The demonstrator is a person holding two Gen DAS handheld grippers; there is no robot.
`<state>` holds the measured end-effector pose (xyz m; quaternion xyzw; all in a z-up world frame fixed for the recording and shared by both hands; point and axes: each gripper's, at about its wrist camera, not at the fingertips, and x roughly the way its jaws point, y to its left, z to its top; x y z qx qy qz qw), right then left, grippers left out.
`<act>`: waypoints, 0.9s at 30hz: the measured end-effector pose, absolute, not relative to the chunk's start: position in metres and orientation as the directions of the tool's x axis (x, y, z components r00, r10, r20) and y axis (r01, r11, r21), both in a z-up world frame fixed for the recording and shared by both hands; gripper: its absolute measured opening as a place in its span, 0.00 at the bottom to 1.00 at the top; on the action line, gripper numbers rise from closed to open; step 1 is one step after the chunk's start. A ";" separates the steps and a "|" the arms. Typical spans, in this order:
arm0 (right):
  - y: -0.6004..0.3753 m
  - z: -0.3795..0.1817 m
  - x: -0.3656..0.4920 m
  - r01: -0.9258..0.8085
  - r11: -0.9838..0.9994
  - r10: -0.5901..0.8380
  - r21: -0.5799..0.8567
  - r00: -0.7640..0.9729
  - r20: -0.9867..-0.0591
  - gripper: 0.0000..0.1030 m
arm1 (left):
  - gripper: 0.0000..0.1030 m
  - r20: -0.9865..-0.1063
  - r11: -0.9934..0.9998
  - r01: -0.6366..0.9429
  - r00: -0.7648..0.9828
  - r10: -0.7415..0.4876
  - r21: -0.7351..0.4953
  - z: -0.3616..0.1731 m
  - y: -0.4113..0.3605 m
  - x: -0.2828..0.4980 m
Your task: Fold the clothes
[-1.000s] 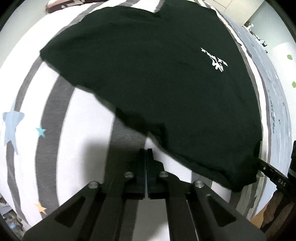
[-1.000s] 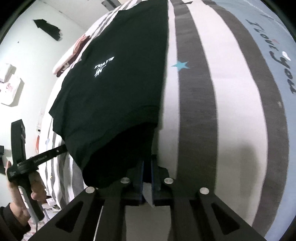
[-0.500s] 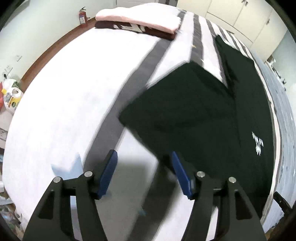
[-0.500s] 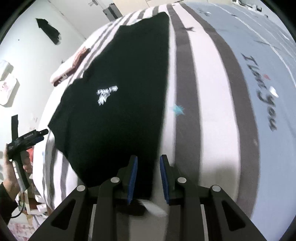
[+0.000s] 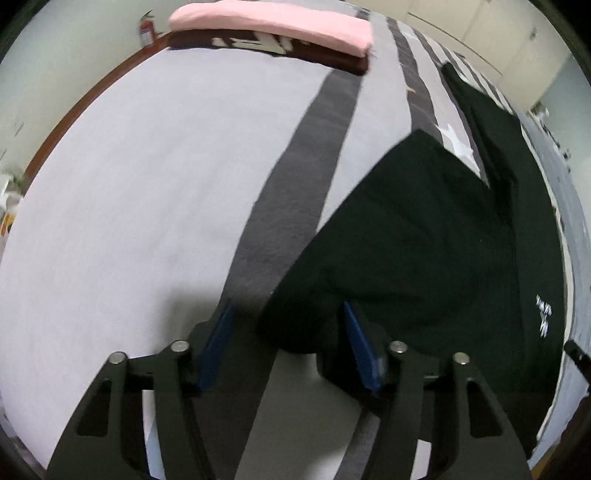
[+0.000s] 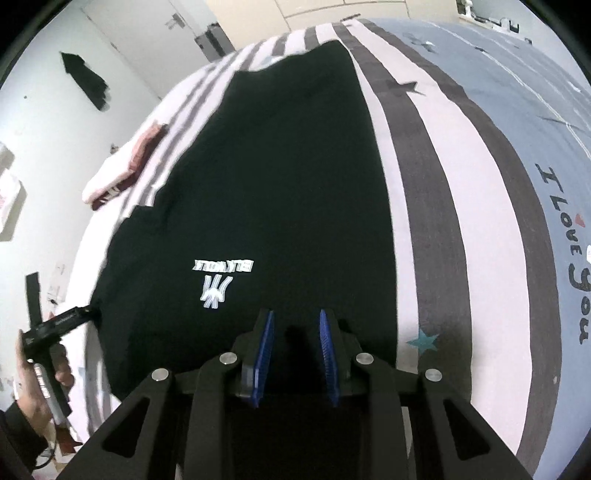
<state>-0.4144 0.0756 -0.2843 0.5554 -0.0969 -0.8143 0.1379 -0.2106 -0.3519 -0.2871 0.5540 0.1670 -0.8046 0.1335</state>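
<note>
A black T-shirt (image 6: pixel 295 184) with a small white logo (image 6: pixel 221 282) lies spread flat on the striped bed. In the left wrist view the shirt (image 5: pixel 424 240) fills the right half, one sleeve corner lying between my open fingers. My left gripper (image 5: pixel 288 343) is open, with blue pads either side of that sleeve edge. My right gripper (image 6: pixel 295 343) is open and empty, just above the shirt's near part. My left gripper also shows in the right wrist view (image 6: pixel 88 314) at the shirt's left edge.
A folded pink and dark red pile (image 5: pixel 273 33) lies at the far end of the bed; it also shows in the right wrist view (image 6: pixel 122 170). The bedspread has grey stripes (image 5: pixel 295 177) and a blue band with lettering (image 6: pixel 569 258). Walls and cupboards stand beyond.
Both grippers have let go of the shirt and opened. The shirt now lies flat. The left gripper has swung toward the sleeve; the right has moved forward over the shirt.
</note>
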 end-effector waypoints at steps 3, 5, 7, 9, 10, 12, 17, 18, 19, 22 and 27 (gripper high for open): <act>0.081 -0.292 -0.414 0.089 -0.948 -0.317 0.305 -0.334 -0.888 0.23 | 0.30 -0.935 -0.901 0.404 -0.354 0.007 -0.159 -0.289 -0.356 -0.214; 0.083 -0.296 -0.414 0.069 -0.950 -0.311 0.306 -0.329 -0.892 0.23 | 0.17 -0.934 -0.901 0.394 -0.356 0.030 -0.180 -0.288 -0.356 -0.215; 0.084 -0.297 -0.412 0.063 -0.951 -0.306 0.303 -0.330 -0.893 0.23 | 0.09 -0.936 -0.912 0.376 -0.350 0.026 -0.166 -0.285 -0.352 -0.217; 0.083 -0.295 -0.410 0.060 -0.952 -0.304 0.301 -0.335 -0.892 0.23 | 0.06 -0.939 -0.922 0.363 -0.344 0.001 -0.133 -0.279 -0.347 -0.219; 0.084 -0.294 -0.410 0.061 -0.951 -0.306 0.303 -0.337 -0.890 0.23 | 0.06 -0.938 -0.922 0.365 -0.346 -0.008 -0.127 -0.275 -0.345 -0.218; 0.087 -0.290 -0.409 0.063 -0.950 -0.307 0.304 -0.345 -0.887 0.23 | 0.06 -0.935 -0.920 0.372 -0.355 -0.021 -0.121 -0.265 -0.344 -0.216; 0.100 -0.274 -0.407 0.072 -0.948 -0.315 0.311 -0.368 -0.875 0.23 | 0.06 -0.902 -0.938 0.336 -0.426 -0.070 -0.086 -0.213 -0.319 -0.207; 0.105 -0.270 -0.406 0.075 -0.947 -0.317 0.312 -0.373 -0.872 0.23 | 0.05 -0.891 -0.944 0.317 -0.448 -0.064 -0.092 -0.198 -0.310 -0.202; 0.109 -0.266 -0.405 0.077 -0.947 -0.318 0.313 -0.377 -0.870 0.23 | 0.05 -0.881 -0.949 0.294 -0.472 -0.044 -0.110 -0.183 -0.299 -0.199; 0.128 -0.256 -0.398 0.082 -0.945 -0.322 0.315 -0.389 -0.863 0.23 | 0.05 -0.847 -0.969 0.195 -0.532 0.026 -0.152 -0.148 -0.245 -0.204; 0.156 -0.241 -0.386 0.074 -0.947 -0.316 0.313 -0.401 -0.860 0.23 | 0.05 -0.823 -0.969 0.011 -0.530 0.203 -0.246 -0.154 -0.122 -0.260</act>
